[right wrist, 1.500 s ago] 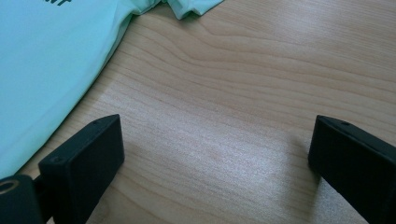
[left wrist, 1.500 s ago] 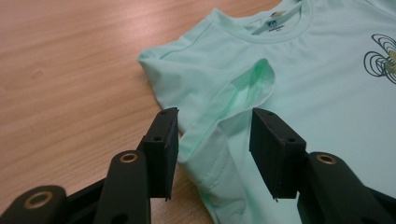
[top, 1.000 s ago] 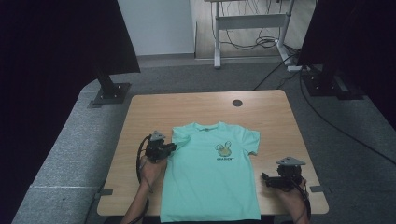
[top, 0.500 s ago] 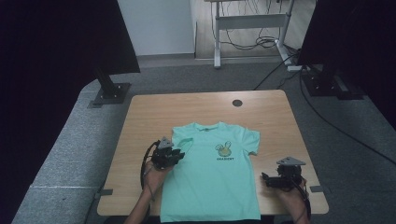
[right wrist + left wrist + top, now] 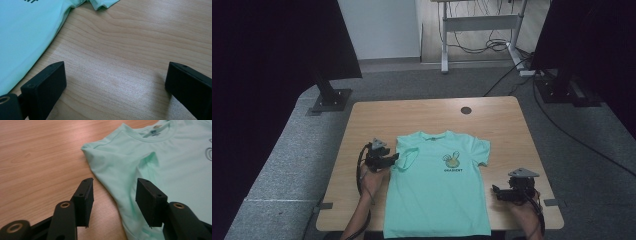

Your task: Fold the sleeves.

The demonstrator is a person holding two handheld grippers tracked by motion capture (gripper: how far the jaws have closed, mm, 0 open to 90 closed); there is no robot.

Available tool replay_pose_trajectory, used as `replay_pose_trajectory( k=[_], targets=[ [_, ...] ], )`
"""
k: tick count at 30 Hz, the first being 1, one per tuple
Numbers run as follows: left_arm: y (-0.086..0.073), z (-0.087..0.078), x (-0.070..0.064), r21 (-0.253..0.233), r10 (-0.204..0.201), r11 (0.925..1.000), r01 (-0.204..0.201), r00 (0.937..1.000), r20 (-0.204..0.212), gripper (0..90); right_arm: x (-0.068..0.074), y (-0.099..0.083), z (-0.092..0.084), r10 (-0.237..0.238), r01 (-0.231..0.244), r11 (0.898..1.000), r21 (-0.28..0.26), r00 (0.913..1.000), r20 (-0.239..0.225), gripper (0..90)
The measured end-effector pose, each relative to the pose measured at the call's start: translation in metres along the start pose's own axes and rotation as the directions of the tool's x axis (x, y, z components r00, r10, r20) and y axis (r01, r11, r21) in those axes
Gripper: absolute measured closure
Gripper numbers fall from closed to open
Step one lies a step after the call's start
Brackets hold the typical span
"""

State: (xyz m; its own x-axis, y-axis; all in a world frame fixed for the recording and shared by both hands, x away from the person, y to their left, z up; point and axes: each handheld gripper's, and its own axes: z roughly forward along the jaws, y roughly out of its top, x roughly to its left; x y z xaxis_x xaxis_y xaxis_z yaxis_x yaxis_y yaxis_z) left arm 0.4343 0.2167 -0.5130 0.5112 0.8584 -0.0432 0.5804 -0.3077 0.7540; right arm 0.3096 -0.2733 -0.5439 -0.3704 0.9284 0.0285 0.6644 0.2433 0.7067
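A mint-green T-shirt (image 5: 442, 190) with a small yellow print lies flat on the wooden table (image 5: 422, 117), collar toward the far side. Its left sleeve (image 5: 408, 157) is folded in over the chest. My left gripper (image 5: 395, 159) sits at the shirt's left edge, level with that sleeve. In the left gripper view the T-shirt (image 5: 150, 157) has its side hem running between the jaws of my left gripper (image 5: 114, 200); they have just been opening and the pads do not press the cloth. My right gripper (image 5: 496, 193) rests right of the shirt, and in its own view my right gripper (image 5: 115, 85) stands wide open over bare wood.
A round cable hole (image 5: 466, 110) sits near the table's far edge. Black stands (image 5: 329, 95) and a metal desk frame (image 5: 482, 25) with cables stand on the grey carpet beyond. Bare wood lies on both sides of the shirt.
The left gripper went right over the shirt with the sleeve, then drew back left with its jaws parted. The sleeve now lies folded on the chest. The right gripper stayed still.
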Motion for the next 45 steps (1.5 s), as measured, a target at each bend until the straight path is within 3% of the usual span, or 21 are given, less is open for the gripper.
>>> replay_pose_trajectory(
  k=[8, 20, 22, 25, 29, 34, 37, 41, 43, 45],
  targets=[
    [-0.005, 0.013, -0.003, 0.045, 0.025, 0.9987, -0.024, 0.9991, -0.033, 42.7, 0.0, 0.0, 0.0, 0.0, 0.0, 1.0, 0.0, 1.0, 0.0, 2.8],
    [-0.012, 0.006, -0.027, 0.054, 0.121, 0.9911, -0.121, 0.9926, 0.011, 40.0, 0.0, 0.0, 0.0, 0.0, 0.0, 1.0, 0.0, 1.0, 0.0, 2.8],
    [-0.01, 0.003, -0.025, 0.035, 0.105, 0.9939, -0.105, 0.9945, 0.004, 39.4, 0.0, 0.0, 0.0, 0.0, 0.0, 1.0, 0.0, 1.0, 0.0, 2.8],
    [-0.009, 0.002, -0.019, 0.041, 0.091, 0.9952, -0.089, 0.9951, -0.04, 38.6, 0.0, 0.0, 0.0, 0.0, 0.0, 1.0, 0.0, 1.0, 0.0, 2.8],
    [-0.015, 0.005, -0.015, 0.07, 0.102, 0.9927, -0.098, 0.9933, -0.054, 37.4, 0.0, 0.0, 0.0, 0.0, 0.0, 1.0, 0.0, 1.0, 0.0, 2.8],
    [-0.017, 0.004, -0.014, 0.051, 0.117, 0.9922, -0.114, 0.99, -0.079, 34.8, 0.0, 0.0, 0.0, 0.0, 0.0, 1.0, 0.0, 1.0, 0.0, 2.8],
    [-0.017, -0.003, -0.008, 0.029, 0.089, 0.9958, -0.087, 0.9939, -0.066, 34.5, 0.0, 0.0, 0.0, 0.0, 0.0, 1.0, 0.0, 1.0, 0.0, 2.8],
    [-0.022, -0.002, -0.005, 0.071, 0.127, 0.9904, -0.119, 0.9843, -0.123, 34.0, 0.0, 0.0, 0.0, 0.0, 0.0, 1.0, 0.0, 1.0, 0.0, 2.8],
    [-0.023, -0.001, -0.002, 0.054, 0.102, 0.9939, -0.096, 0.988, -0.116, 33.6, 0.0, 0.0, 0.0, 0.0, 0.0, 1.0, 0.0, 1.0, 0.0, 2.8],
    [-0.023, -0.001, -0.001, 0.052, 0.107, 0.9935, -0.101, 0.9857, -0.13, 33.6, 0.0, 0.0, 0.0, 0.0, 0.0, 1.0, 0.0, 1.0, 0.0, 2.8]
  ],
)
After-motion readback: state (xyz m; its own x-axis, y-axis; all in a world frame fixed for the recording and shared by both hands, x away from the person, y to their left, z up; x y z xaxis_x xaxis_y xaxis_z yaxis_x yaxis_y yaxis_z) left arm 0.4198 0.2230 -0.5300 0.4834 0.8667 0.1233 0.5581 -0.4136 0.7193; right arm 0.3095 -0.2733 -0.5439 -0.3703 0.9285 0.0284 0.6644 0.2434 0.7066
